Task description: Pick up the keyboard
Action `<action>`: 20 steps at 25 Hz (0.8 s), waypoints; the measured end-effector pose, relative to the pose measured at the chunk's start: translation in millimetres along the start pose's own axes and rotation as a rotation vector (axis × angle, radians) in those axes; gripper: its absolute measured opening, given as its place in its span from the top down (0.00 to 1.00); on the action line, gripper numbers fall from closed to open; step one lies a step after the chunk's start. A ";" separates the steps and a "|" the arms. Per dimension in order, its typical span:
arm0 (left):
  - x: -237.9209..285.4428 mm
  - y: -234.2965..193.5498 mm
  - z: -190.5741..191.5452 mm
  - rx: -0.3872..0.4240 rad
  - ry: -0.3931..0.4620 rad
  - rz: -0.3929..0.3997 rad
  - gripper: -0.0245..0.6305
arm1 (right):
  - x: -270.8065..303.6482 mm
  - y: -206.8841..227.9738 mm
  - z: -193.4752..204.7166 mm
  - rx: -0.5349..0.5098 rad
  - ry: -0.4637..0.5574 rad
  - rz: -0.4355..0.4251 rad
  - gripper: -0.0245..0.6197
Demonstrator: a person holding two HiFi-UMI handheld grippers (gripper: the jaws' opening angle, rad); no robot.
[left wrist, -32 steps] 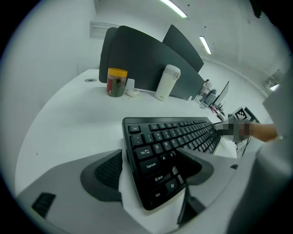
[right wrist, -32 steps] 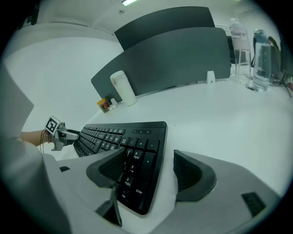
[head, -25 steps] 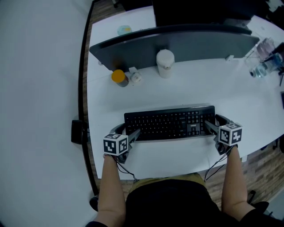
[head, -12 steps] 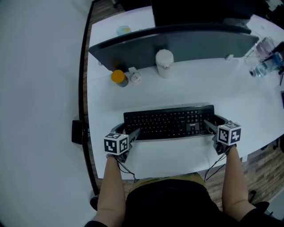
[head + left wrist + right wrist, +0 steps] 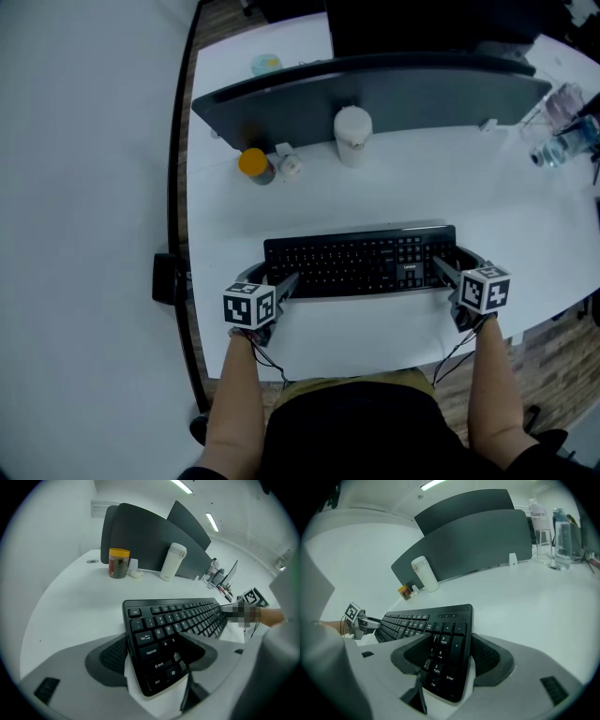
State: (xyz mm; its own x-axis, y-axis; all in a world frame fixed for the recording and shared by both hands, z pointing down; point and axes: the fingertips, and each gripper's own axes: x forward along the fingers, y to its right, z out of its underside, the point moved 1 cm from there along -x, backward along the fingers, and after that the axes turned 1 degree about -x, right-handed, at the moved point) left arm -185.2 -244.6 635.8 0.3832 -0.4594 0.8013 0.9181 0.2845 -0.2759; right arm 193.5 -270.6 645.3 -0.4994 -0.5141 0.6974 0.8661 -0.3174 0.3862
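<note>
A black keyboard (image 5: 361, 262) lies flat on the white desk (image 5: 375, 197), near its front edge. My left gripper (image 5: 272, 278) straddles the keyboard's front-left corner. In the left gripper view one pad sits against the short left edge of the keyboard (image 5: 173, 620), and the other jaw reaches over the bottom row of keys. My right gripper (image 5: 453, 260) holds the number-pad end the same way. In the right gripper view one pad presses the keyboard's (image 5: 422, 618) right edge and the other jaw covers part of the number keys.
A dark curved divider panel (image 5: 375, 89) runs across the desk behind the keyboard. In front of it stand a white tumbler (image 5: 352, 134), an orange-lidded jar (image 5: 253, 164) and a small white object (image 5: 289, 166). Clear bottles (image 5: 562, 141) stand at the far right. The desk's front edge lies just under my hands.
</note>
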 end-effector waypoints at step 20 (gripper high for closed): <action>-30.4 10.9 -27.6 0.039 0.088 -0.069 0.48 | -31.3 -12.5 -28.3 -0.061 0.119 0.068 0.52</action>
State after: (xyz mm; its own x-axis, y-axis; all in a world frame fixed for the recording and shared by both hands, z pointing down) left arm -184.1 -250.7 593.8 0.3282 -0.5509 0.7673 0.9387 0.2811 -0.1996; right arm 197.7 -273.0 601.6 -0.4420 -0.6254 0.6431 0.8968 -0.3249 0.3004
